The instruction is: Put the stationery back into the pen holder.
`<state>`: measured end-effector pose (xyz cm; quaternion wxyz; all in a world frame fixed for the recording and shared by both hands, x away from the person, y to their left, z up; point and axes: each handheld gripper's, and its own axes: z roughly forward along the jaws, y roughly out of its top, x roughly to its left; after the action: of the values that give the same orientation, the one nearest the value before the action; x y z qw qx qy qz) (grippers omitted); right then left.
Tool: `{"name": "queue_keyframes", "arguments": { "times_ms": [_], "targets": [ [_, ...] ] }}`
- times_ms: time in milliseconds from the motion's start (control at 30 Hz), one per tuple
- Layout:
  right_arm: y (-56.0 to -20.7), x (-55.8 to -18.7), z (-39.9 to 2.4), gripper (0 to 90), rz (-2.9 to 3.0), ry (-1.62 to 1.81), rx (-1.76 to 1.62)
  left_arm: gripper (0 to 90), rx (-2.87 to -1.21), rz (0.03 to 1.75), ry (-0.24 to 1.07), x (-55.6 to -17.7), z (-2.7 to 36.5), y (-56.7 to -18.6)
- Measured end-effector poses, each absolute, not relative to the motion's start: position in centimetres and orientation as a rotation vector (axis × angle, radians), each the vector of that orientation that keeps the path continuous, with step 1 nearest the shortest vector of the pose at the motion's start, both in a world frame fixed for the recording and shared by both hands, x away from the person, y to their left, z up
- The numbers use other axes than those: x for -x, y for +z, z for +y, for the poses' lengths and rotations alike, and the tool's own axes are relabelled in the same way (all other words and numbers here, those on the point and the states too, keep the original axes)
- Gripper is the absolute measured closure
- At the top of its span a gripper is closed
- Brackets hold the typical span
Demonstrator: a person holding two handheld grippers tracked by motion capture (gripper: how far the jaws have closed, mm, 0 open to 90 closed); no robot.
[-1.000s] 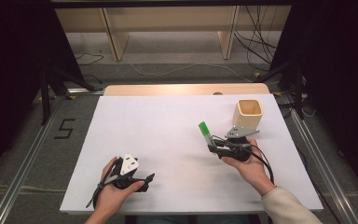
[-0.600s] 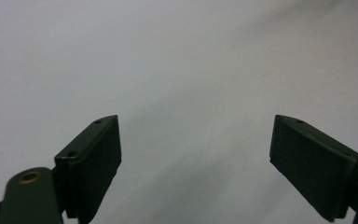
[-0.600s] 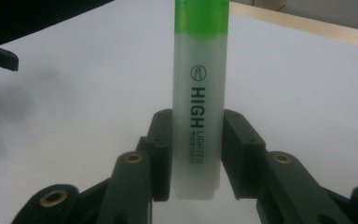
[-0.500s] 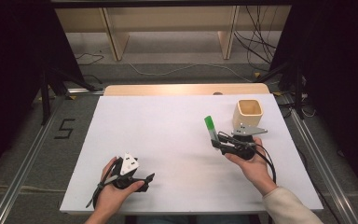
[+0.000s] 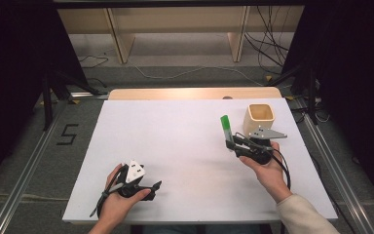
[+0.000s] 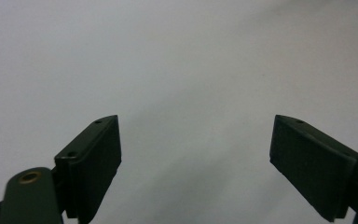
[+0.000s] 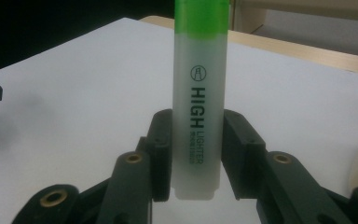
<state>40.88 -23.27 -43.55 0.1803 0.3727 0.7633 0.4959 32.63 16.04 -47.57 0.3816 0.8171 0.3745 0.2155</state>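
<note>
A highlighter (image 7: 198, 98) with a frosted white body and green cap stands upright between the jaws of my right gripper (image 7: 196, 154), which is shut on its lower end. In the high view the highlighter (image 5: 227, 129) rises above the right gripper (image 5: 233, 144), just left of a wooden cup (image 5: 259, 120) at the table's right. My left gripper (image 5: 148, 187) rests near the front edge at the left, held in a hand. Its jaws stand wide open over bare white tabletop, as the left gripper (image 6: 196, 168) view shows.
The white table top (image 5: 175, 141) lies open between the two hands. A wooden strip (image 5: 195, 93) borders its far edge. Metal rails (image 5: 29, 161) run along both sides, and cables lie on the floor beyond.
The right gripper has shifted right, toward the wooden cup, and the highlighter has tilted from a leftward lean to nearly upright. The left hand has stayed still.
</note>
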Motion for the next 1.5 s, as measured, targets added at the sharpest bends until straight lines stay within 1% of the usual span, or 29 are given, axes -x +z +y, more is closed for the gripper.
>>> {"name": "queue_keyframes", "arguments": {
  "times_ms": [1500],
  "targets": [
    [-41.9,-41.7,-25.7,66.1,1.959,1.458,-1.082,16.3,-2.084,0.956,0.549,-32.7,16.0,-47.6]
  ]
}}
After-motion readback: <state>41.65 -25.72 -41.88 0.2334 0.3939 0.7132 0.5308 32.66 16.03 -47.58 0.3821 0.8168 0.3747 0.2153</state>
